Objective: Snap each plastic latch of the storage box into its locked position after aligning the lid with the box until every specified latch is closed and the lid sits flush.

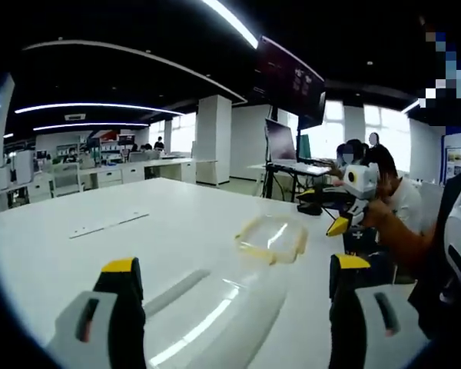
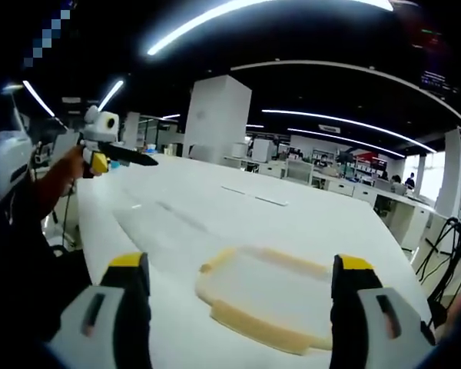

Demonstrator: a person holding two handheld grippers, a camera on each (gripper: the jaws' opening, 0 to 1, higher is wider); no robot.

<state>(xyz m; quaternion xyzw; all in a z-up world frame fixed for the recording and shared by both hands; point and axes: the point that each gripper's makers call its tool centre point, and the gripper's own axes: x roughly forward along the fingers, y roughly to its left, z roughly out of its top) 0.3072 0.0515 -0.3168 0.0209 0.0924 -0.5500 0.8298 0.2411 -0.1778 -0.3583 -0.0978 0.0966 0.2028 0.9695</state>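
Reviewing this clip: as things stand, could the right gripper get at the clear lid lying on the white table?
Probably yes: the lid lies flat on the table just ahead of the open right gripper, nothing between them.

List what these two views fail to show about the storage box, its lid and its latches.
- Latches: the storage box lid is blurred in the right gripper view; its yellowish edge tabs cannot be read as open or closed.
- Box body: in the left gripper view the box is small, clear and glare-streaked; lid fit cannot be judged.
- Near edge: the right gripper, jaws apart, hides both sides.
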